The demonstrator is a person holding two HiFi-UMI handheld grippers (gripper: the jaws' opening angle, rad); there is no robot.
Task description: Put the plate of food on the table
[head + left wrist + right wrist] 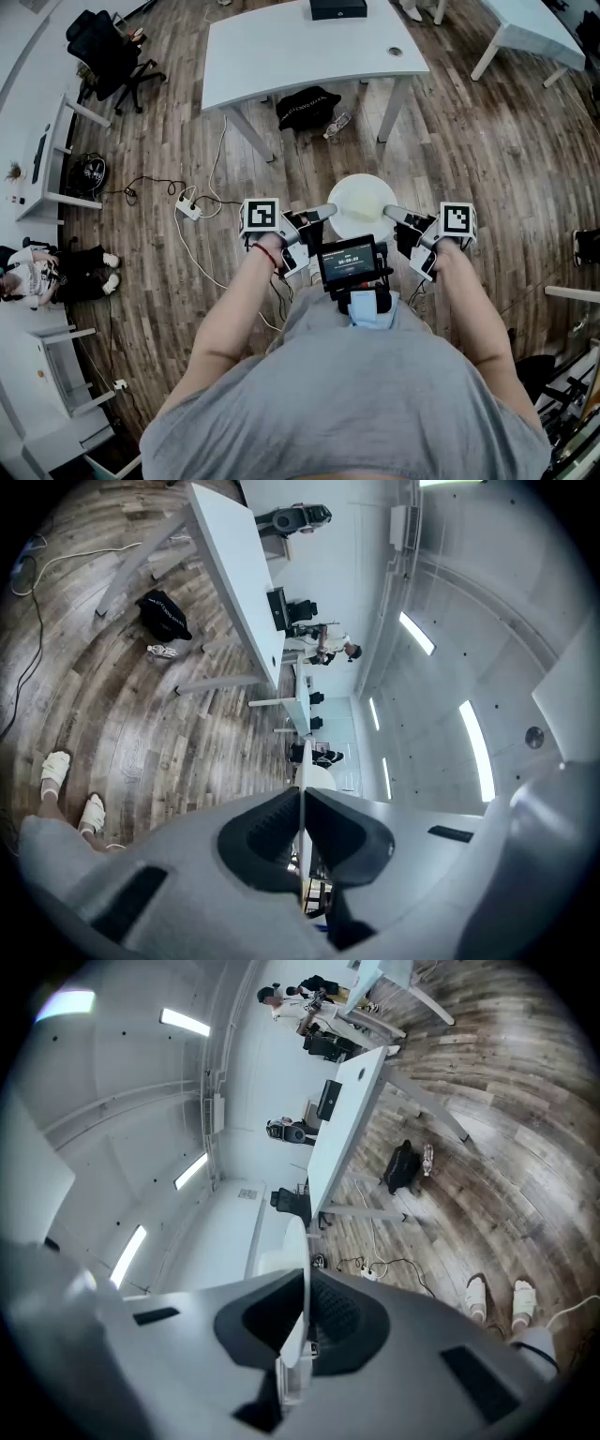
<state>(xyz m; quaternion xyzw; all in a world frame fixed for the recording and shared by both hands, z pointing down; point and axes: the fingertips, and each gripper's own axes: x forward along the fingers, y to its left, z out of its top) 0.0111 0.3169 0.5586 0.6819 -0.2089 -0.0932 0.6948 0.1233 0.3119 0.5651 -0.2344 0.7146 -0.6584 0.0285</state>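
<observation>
In the head view a round pale plate (361, 206) is held level over the wooden floor in front of me, and I cannot make out any food on it. My left gripper (327, 212) is shut on its left rim, my right gripper (393, 214) on its right rim. Seen edge-on, the plate (303, 785) is a thin white line clamped between the dark pads of the left gripper (302, 819). In the right gripper view the plate (298, 1260) is likewise pinched in the right gripper (302, 1318). The white table (281, 52) stands ahead, apart from the plate.
A black bag (307, 106) and a bottle (337, 124) lie under the table, and a black box (337, 8) sits on its far edge. A power strip (188, 208) with cables lies to the left. An office chair (108, 52), a second table (530, 23) and a seated person (42, 274) are around.
</observation>
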